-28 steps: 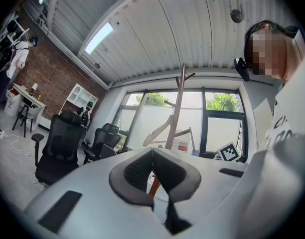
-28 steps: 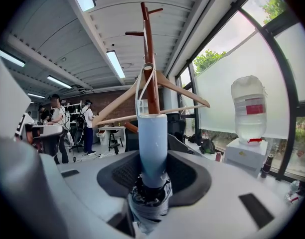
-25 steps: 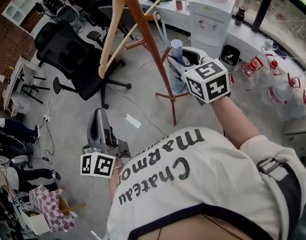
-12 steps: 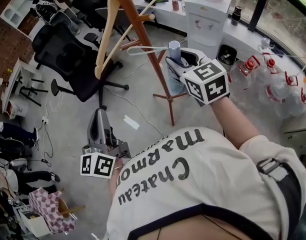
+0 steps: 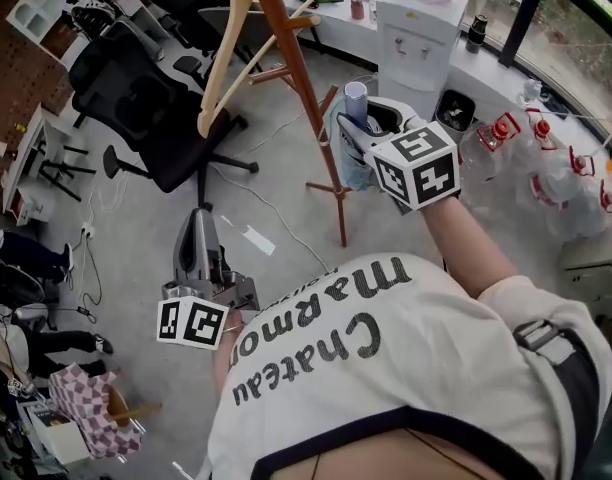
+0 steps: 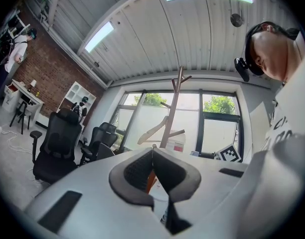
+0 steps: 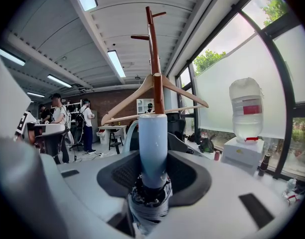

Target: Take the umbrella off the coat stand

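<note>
While the person stands over the scene in the head view, a black office chair (image 5: 146, 108) sits at 10 o'clock on the grey floor. Just below centre-left, the left gripper (image 5: 198, 220) points toward 12 o'clock. Its own view shows its dark pads pressed together with nothing between them.

Right of it, a pale wooden hanger (image 5: 226, 68) hangs on the brown coat stand (image 5: 296, 78), whose pole slants from the top edge down to feet near the picture's middle.

The umbrella (image 5: 350, 158) is folded and lies just beside the pole, at its 3 o'clock. Whether the two touch cannot be told. Its long axis runs from 12 to 6 o'clock in the head view. The light-blue handle end points to 12 and the grey-blue folded canopy trails toward 6. In the right gripper view the handle stands upright, again pointing to 12, with the stand's pole directly behind it.

The right gripper (image 5: 358, 120) holds the umbrella. Its jaws are partly spread and clamp each side of the handle's lower part, above the bunched canopy.

Farther right, a white water dispenser (image 5: 421, 28) stands at 1 o'clock, and clear water bottles (image 5: 546, 178) lie at 3 o'clock.
</note>
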`<state>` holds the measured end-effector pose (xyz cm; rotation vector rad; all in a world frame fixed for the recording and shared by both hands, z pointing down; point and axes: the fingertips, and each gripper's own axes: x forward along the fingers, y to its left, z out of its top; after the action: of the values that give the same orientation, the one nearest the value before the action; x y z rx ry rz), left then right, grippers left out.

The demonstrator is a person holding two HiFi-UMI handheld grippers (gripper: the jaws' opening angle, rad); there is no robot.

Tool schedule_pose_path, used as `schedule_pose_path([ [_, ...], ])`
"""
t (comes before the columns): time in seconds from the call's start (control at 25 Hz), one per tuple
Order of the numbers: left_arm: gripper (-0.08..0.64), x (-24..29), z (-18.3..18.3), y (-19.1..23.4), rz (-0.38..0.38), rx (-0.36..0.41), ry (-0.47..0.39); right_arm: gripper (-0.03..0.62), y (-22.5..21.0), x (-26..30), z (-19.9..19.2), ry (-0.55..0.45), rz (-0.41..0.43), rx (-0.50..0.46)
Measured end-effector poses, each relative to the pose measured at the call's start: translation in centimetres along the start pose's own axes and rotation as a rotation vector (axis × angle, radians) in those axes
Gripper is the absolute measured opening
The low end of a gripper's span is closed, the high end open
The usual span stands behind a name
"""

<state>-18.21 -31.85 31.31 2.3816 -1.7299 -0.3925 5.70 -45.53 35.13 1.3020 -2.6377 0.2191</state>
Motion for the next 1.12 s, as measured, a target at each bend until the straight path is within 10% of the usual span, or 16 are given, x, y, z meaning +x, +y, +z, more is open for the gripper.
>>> schedule_pose_path([
  [1.12,0.025,-17.7,3.2,2.7,0.136,-0.014,0.019,0.169,22.9,-3.7,0.0,-0.027,0.269,-0.008],
])
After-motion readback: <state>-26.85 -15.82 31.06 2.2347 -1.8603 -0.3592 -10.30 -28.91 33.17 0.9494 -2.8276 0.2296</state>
